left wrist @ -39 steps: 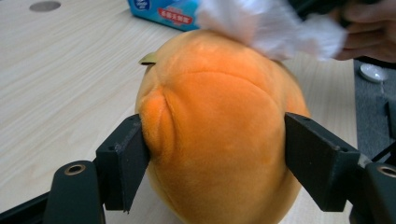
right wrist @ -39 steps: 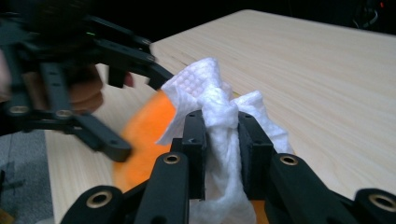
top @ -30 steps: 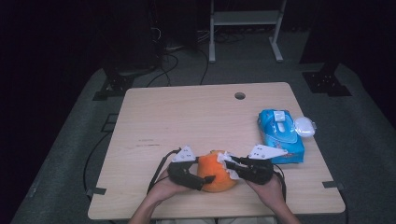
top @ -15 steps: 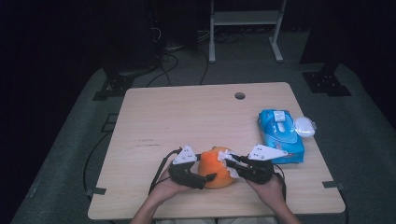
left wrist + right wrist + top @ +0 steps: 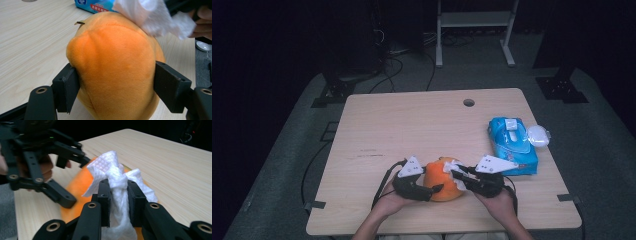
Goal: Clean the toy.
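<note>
the blue wipes pack point(image 5: 512, 146) carried the only writing in sight: in the left gripper view, white lettering sat on a dark blue patch above a red strip on its edge point(image 5: 96, 5), too small and cropped to read. a small white label sat on top of the pack, and a clear rounded lid point(image 5: 538, 135) lay just beside it at the far right of the wooden table point(image 5: 412, 125). a round hole point(image 5: 468, 102) showed in the tabletop near the far edge.

the orange plush toy point(image 5: 443, 180) rested on the table near the front edge, between the two grippers. the left gripper point(image 5: 428, 187) had its jaws on either side of the toy point(image 5: 115, 70), pads pressing into the plush; they had just been closing on it. the right gripper point(image 5: 119, 195) had its jaws pressed nearly together, pinching a crumpled white tissue point(image 5: 112, 175), and the tissue point(image 5: 150, 15) lay against the top of the toy. in the right gripper view the tissue covered much of the toy behind it, and the left gripper point(image 5: 72, 180) stood in front of the toy's far side. dark floor with cables and a metal stand point(image 5: 474, 30) lay beyond the table.
</note>
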A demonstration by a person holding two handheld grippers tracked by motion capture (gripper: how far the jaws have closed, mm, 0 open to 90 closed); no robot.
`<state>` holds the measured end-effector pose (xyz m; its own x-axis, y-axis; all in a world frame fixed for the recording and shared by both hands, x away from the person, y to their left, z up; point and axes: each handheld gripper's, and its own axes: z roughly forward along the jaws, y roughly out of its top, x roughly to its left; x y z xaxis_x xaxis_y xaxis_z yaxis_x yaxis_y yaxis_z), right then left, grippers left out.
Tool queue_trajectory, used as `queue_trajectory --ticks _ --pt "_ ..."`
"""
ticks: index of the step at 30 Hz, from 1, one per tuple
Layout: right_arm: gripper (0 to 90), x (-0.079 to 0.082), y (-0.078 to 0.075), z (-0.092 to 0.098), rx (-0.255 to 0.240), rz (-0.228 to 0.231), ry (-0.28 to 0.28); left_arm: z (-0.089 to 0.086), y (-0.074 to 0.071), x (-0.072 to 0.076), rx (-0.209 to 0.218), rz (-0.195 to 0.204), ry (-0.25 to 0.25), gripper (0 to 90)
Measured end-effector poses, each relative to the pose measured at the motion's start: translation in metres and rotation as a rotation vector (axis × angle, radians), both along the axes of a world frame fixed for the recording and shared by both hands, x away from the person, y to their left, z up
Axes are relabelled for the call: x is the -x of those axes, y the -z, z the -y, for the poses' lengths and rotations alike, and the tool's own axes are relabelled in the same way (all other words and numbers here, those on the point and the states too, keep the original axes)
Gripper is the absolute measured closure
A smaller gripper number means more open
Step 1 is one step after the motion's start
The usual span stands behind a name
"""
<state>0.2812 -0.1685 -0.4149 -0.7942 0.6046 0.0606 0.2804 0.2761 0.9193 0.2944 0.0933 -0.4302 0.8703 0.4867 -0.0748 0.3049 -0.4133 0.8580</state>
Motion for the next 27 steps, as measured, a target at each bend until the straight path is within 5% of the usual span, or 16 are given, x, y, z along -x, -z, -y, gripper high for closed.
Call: queue_trajectory --ticks 3,9,13,18,23,27 --pt "74.7 0.002 -0.001 -0.002 -0.013 0.001 -0.008 0.002 -0.001 0.001 -0.009 0.011 0.004 26.5" --pt "74.7 0.017 -0.01 -0.027 0.002 0.043 -0.11 0.009 -0.004 0.009 -0.047 0.059 0.017 26.8" --pt "74.7 0.009 -0.009 -0.018 0.004 0.035 -0.06 0.009 -0.004 0.01 -0.045 0.063 0.03 26.9" --pt "74.9 0.008 -0.005 -0.01 -0.005 0.001 -0.043 0.007 -0.005 0.004 0.022 -0.001 0.013 19.4" --pt "74.8 0.016 -0.011 -0.027 0.003 0.029 -0.101 0.011 -0.004 0.011 -0.02 0.06 0.034 28.8" --pt "74.8 0.011 -0.012 -0.022 0.011 0.031 -0.068 0.01 -0.003 0.013 -0.033 0.076 0.05 31.4"
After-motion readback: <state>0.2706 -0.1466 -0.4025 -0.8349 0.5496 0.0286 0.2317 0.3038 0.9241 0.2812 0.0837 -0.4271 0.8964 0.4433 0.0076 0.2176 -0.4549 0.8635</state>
